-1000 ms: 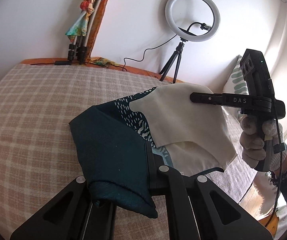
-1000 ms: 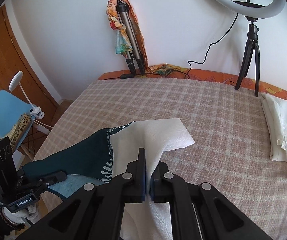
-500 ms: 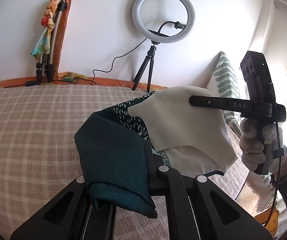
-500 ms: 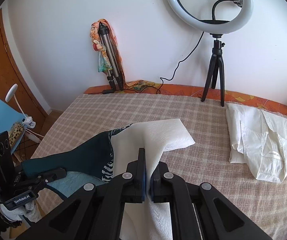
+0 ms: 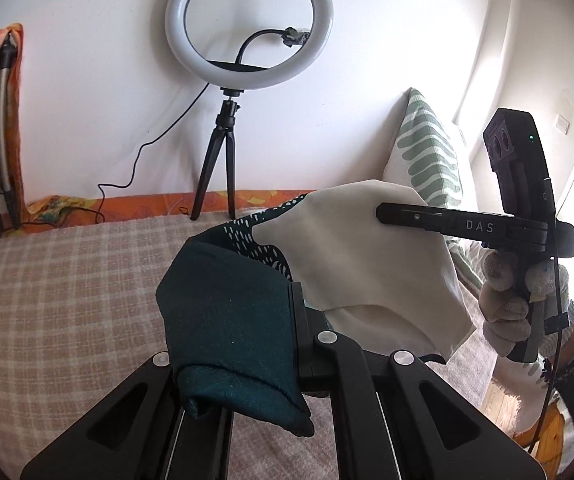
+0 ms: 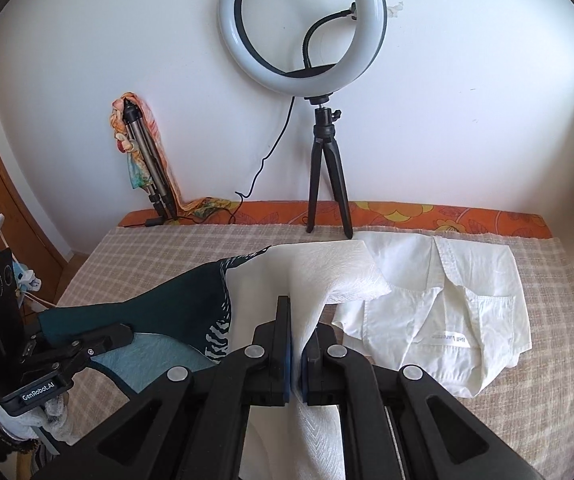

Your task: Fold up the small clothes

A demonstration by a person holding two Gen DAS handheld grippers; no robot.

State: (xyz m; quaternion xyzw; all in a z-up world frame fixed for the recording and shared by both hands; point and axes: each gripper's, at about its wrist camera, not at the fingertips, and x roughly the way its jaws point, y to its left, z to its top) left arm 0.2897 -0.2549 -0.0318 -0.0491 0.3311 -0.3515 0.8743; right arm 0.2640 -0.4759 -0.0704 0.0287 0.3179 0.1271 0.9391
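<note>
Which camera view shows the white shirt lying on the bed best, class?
The right wrist view: the white shirt lies there whole, collar and pocket visible, on the checked bedcover. The left wrist view does not show it at all.

A home bedroom: a checked bedspread (image 6: 547, 320), a leaf-print pillow (image 5: 427, 148) and a ring light (image 6: 303, 24) against a white wall.

A bed with a beige checked cover (image 6: 175, 256) carries a folded white collared shirt (image 6: 467, 300) and a black ring-light tripod (image 6: 329, 184).
</note>
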